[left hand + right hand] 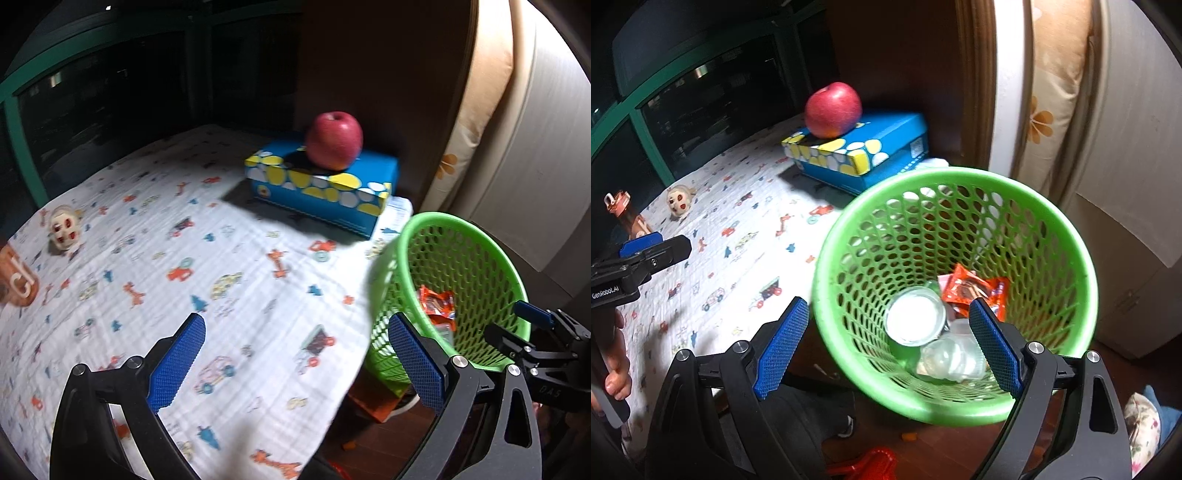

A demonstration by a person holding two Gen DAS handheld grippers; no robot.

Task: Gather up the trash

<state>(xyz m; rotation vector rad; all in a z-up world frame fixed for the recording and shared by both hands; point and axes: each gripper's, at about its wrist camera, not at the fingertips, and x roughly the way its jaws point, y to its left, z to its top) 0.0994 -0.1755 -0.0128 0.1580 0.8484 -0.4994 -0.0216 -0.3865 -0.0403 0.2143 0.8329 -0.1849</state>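
A green mesh trash basket (1067,236) sits off the table's right edge; it also shows in the left wrist view (465,229). Inside it lie an orange snack wrapper (975,288), a white-lidded cup (914,315) and clear plastic cups (953,360). The wrapper also shows in the left wrist view (437,304). My right gripper (886,343) is open and empty, above the basket's near rim. My left gripper (295,358) is open and empty, over the patterned tablecloth (184,240) at the table's right edge. It also shows at the left in the right wrist view (646,251).
A red apple (334,140) rests on a blue tissue box (325,184) at the table's far right. A small skull-like toy (64,229) and an orange bottle (16,277) are at the left. A dark window is behind, and a pillow (476,110) against a cabinet at right.
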